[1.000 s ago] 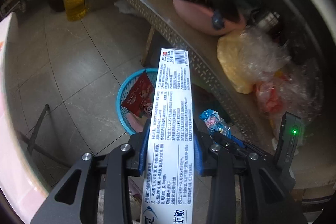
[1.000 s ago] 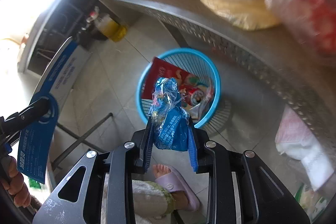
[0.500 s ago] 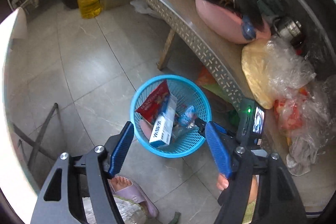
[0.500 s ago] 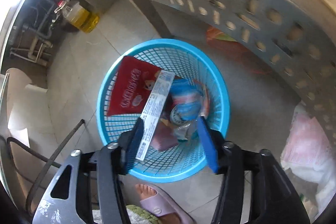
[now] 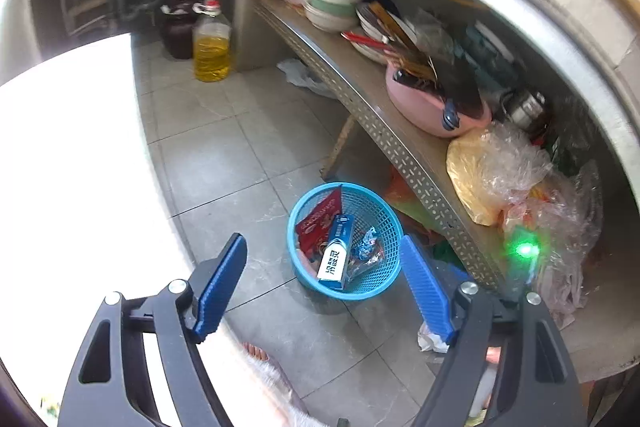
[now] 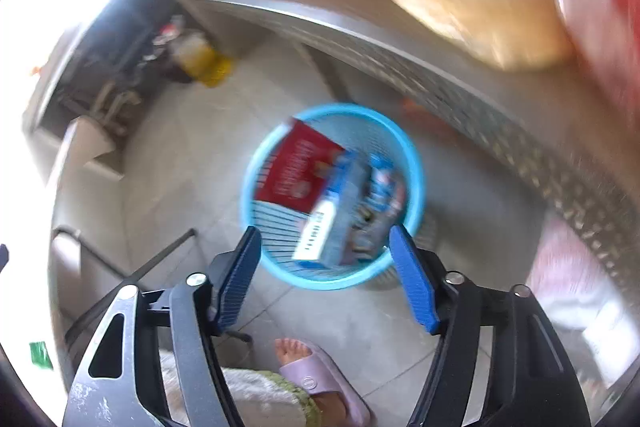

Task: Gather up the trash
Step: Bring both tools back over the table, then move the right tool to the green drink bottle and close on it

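Both our left gripper (image 5: 322, 287) and right gripper (image 6: 326, 279) have jaws wide apart, holding nothing. The light, stiff toothpaste box (image 5: 337, 259) and the crinkly, soft wrapper (image 5: 366, 251) lie in the blue basket (image 5: 394, 275) on the floor.

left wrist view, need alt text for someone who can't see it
An open, empty left gripper hangs above a blue mesh basket on a grey tiled floor, with a toothpaste box, a red snack packet and a crumpled blue wrapper inside. A cluttered metal shelf curves along the right, and a bottle of yellow oil stands behind.
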{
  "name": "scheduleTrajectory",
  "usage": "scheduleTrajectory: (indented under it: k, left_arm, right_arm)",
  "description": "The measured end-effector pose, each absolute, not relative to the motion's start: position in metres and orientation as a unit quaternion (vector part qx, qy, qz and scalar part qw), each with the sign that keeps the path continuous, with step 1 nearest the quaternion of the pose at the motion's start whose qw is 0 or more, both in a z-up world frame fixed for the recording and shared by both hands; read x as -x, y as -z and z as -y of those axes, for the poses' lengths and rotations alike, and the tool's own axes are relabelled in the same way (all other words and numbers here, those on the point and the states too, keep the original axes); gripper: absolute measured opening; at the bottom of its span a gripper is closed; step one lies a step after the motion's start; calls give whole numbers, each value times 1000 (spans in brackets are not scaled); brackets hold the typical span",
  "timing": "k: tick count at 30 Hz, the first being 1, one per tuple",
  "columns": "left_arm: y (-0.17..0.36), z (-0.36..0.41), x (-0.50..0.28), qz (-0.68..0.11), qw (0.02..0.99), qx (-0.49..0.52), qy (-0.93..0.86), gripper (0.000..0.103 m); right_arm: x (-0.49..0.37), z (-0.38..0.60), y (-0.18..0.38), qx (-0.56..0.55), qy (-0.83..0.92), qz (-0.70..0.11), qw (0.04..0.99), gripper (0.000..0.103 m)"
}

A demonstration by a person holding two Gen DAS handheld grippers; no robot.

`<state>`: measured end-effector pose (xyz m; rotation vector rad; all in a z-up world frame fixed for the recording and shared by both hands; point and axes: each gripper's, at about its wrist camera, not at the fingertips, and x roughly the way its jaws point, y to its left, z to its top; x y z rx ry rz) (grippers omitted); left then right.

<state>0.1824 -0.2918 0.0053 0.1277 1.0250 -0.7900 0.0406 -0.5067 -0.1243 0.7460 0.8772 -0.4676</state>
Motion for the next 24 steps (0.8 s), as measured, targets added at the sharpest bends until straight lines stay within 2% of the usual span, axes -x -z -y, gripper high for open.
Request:
scheduleTrajectory:
  k: [9,16,24]
  left_arm:
    - [-39,153,-157,-422,856,2,298,83]
    - [-31,54,-152,-432,873,35,225,86]
    - [-29,-12,-150,-424,884,87,175,86]
  right_arm:
    - [-75,447,32,-298,117,-369,873,70]
    - [-111,379,11,-266,29,-398,878,70]
    - [-133,315,-5,-243,-53,-416,875,70]
